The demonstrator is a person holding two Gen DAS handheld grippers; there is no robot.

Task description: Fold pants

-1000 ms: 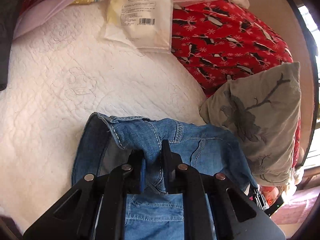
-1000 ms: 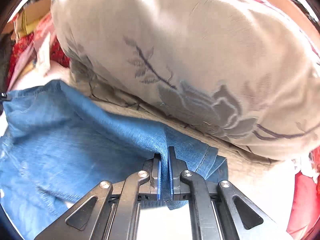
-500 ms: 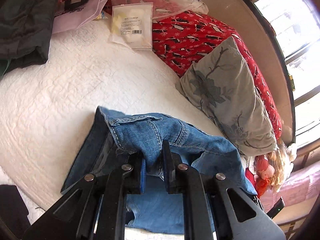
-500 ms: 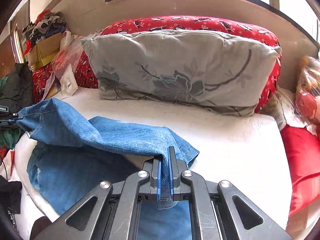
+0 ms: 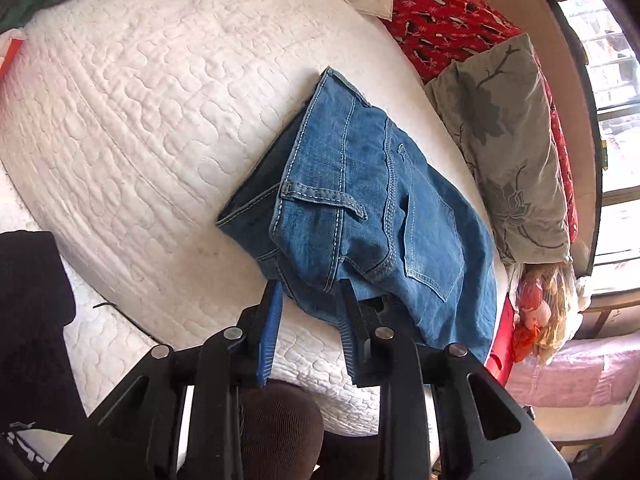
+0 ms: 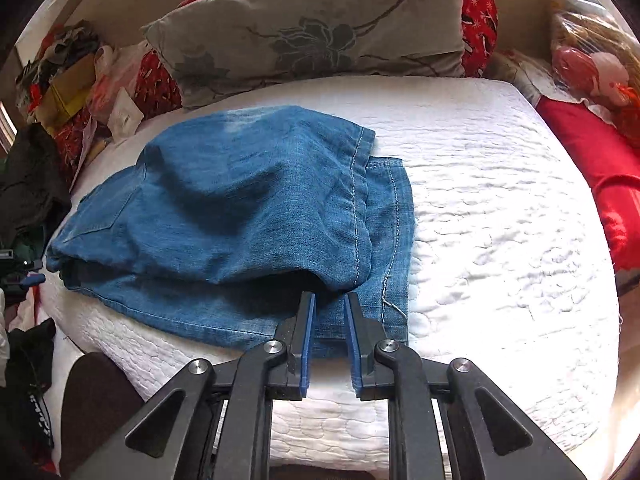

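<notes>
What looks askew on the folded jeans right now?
The jeans lie folded on the white quilt, but untidily. In the right wrist view the top layer's hem sits short of and skewed to the lower hems, and the fabric bulges near the right gripper instead of lying flat.

The left claw (image 5: 310,300) is showing two black fingers with ribbed blue pads (image 5: 270,330) on their inner faces, and black linkage bars that are joining at round silver pins. The right claw (image 6: 329,312) is looking the same: black angular arms with triangular cut-outs, silver pins at the joints and smooth blue pads (image 6: 307,340) along the inside of the fingers. Below both claws the person is wearing dark brown ribbed fabric (image 5: 276,432).
</notes>
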